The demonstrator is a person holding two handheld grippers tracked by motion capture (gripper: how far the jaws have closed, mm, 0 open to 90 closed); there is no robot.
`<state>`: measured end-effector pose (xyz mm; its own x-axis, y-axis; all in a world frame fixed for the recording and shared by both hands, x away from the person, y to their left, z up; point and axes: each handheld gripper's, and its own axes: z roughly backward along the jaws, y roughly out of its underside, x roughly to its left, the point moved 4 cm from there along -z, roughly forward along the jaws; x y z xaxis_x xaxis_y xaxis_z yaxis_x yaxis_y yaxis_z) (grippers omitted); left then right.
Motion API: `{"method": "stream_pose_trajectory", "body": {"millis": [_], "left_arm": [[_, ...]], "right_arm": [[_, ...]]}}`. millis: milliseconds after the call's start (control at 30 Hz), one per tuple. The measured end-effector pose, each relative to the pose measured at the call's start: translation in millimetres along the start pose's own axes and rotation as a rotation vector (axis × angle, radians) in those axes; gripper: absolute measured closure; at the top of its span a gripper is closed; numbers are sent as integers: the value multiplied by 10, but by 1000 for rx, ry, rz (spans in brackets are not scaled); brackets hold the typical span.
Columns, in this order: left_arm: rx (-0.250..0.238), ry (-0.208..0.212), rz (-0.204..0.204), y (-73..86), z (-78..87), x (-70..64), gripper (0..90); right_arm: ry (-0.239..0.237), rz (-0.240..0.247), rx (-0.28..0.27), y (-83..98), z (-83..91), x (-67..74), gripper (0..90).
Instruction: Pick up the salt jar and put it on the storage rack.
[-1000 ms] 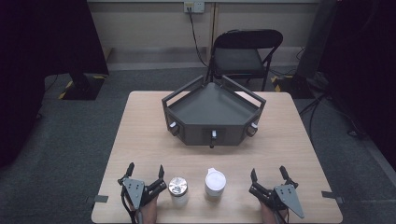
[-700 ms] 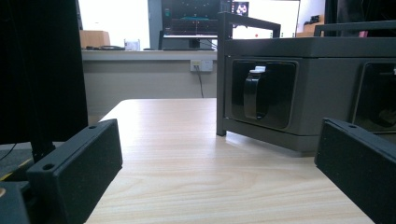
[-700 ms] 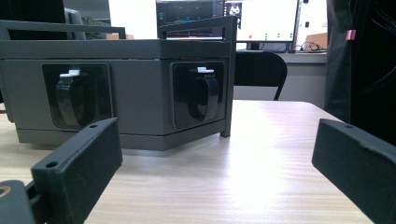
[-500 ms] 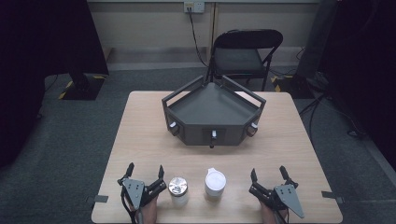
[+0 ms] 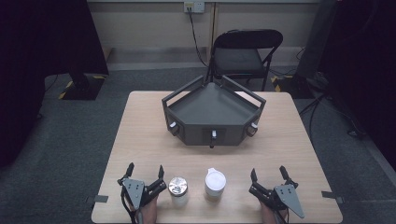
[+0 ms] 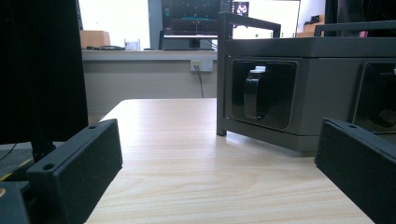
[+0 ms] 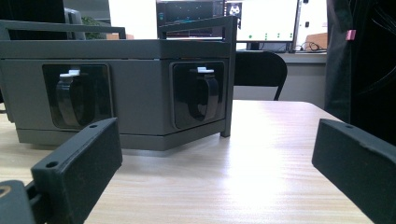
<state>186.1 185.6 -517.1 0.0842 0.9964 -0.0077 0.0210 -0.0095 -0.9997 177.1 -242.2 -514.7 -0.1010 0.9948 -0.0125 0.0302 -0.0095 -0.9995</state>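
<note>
L gripper (image 5: 145, 171) sits at the near-left edge of the table (image 5: 140, 135), jaws spread wide w/ nothing between them; its grey three-cornered plate faces up in the high view. In the left gripper view the two black jaws rise at either side w/ bare wood between, and ahead-right is the dark grey hexagonal box (image 6: 308, 88), a black handle (image 6: 256, 93) set in a recess on its side face. R gripper (image 5: 269, 176) rests at the near-right edge, jaws also wide apart, empty. Right gripper view: same box (image 7: 116, 84) straight ahead, two recessed faces w/ a handle in each. Between the grippers, near the front edge, stand two containers: a small jar w/ shiny metal lid (image 5: 178, 189) just beside the L gripper's inner jaw, can't tell if touching, and a white lidded cup (image 5: 215, 183) just right of it, apart from the R gripper. Both upright. The box (image 5: 212, 112) sits mid-table beyond them, well apart from both, open top w/ rails round the rim. Behind the table a black folding chair (image 5: 245, 56), on grey carpet.
</note>
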Motion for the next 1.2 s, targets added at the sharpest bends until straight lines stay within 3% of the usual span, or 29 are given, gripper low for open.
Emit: {"method": "stream_pose_trajectory", "body": {"millis": [467, 567, 667, 833, 900, 1100, 1200], "left_arm": [[0, 0, 0, -1, -2, 3, 2], [7, -2, 21, -13, -8, 30, 2], [6, 1, 43, -60, 1, 64, 1], [-37, 13, 29, -204, 65, 51, 1], [-23, 11, 25, -300, 89, 24, 2], [-47, 53, 39, -475, 185, -2, 2], [-71, 106, 46, -531, 229, 3, 1]], "right_arm": [[1, 0, 0, -1, -1, 1, 0], [1, 0, 0, -1, -1, 1, 0], [1, 0, 0, -1, -1, 1, 0], [1, 0, 1, -1, -1, 2, 0], [2, 0, 0, -1, -1, 3, 0], [2, 0, 0, -1, -1, 3, 0], [4, 0, 0, -1, -1, 5, 0]]}}
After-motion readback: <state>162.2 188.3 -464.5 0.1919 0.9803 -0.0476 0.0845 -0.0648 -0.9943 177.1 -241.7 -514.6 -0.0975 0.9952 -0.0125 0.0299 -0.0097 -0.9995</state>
